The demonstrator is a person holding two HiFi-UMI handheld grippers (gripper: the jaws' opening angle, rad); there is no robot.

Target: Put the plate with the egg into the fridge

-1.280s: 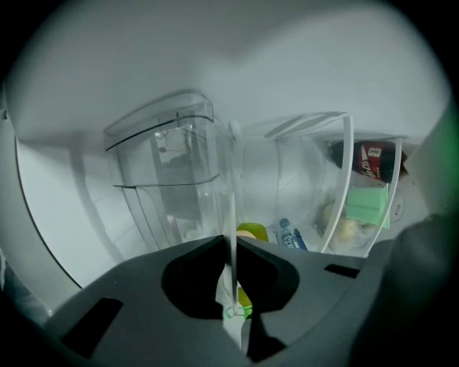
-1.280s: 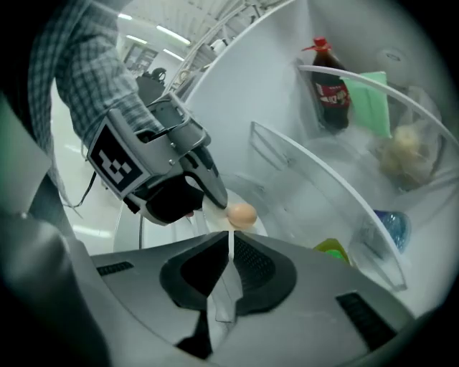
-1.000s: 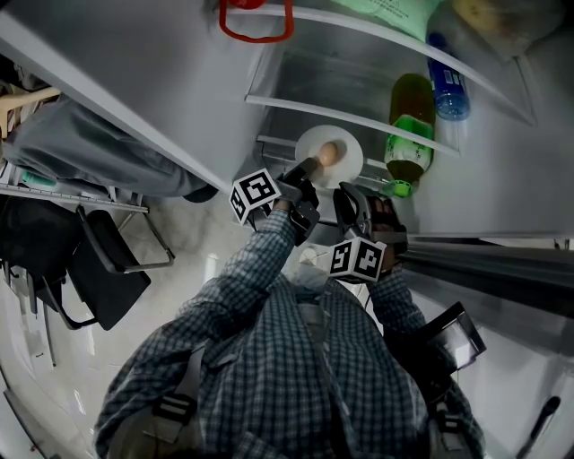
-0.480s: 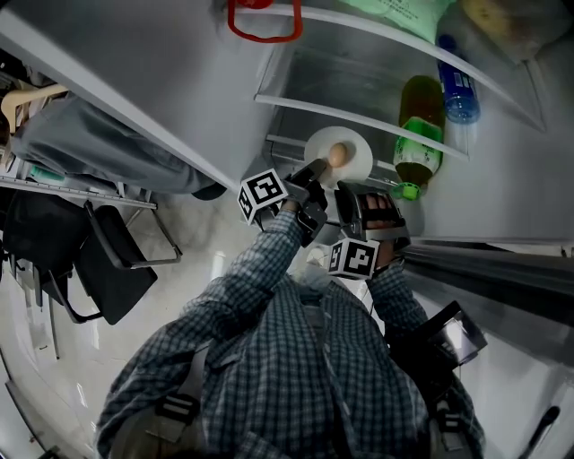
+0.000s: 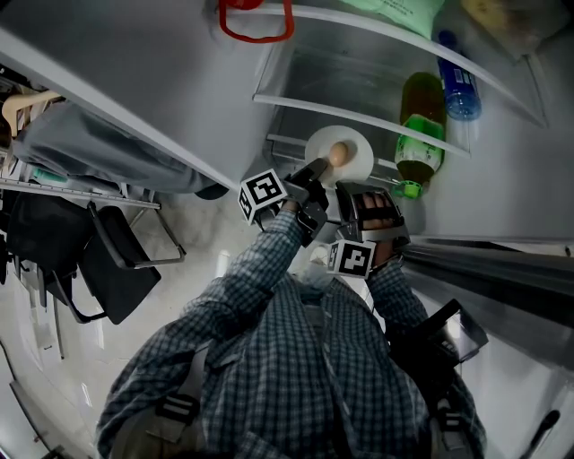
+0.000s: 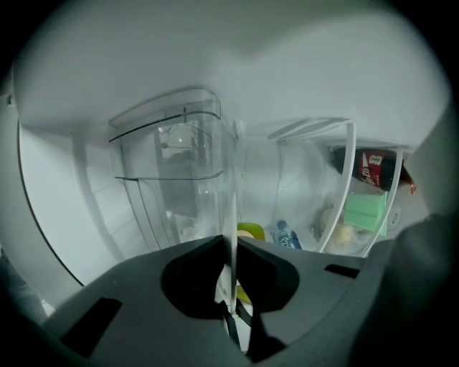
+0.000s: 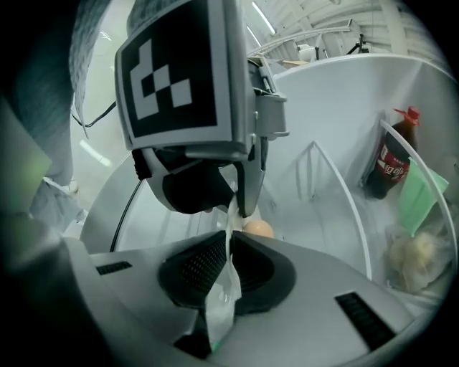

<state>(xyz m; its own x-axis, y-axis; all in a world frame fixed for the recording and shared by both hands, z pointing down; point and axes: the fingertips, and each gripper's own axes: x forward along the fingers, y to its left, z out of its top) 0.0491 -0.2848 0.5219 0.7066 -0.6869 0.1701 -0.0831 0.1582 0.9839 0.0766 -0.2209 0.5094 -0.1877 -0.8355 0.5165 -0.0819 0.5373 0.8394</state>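
Observation:
A white plate [image 5: 354,152] carrying a brown egg [image 5: 338,155] is held at the mouth of the open fridge, just under a glass shelf [image 5: 359,115]. My left gripper [image 5: 316,169] is shut on the plate's near-left rim, and my right gripper [image 5: 352,191] is shut on the near rim. In the left gripper view the plate rim [image 6: 232,215] shows edge-on between the closed jaws of the left gripper [image 6: 231,247]. The right gripper [image 7: 229,244] pinches the rim [image 7: 228,218], with the egg [image 7: 257,229] just beyond and the left gripper's marker cube [image 7: 179,72] above.
A green bottle [image 5: 420,125] and a blue-capped bottle [image 5: 456,82] stand in the fridge to the right of the plate. A red handle [image 5: 256,23] hangs on an upper shelf. A clear drawer [image 6: 172,165], a cola bottle [image 6: 376,168] and a green packet [image 6: 366,211] sit inside. A black chair [image 5: 117,269] stands at the left.
Both grippers have carried the plate a little up and right, further toward the fridge shelves. Over the last half second it has hardly moved.

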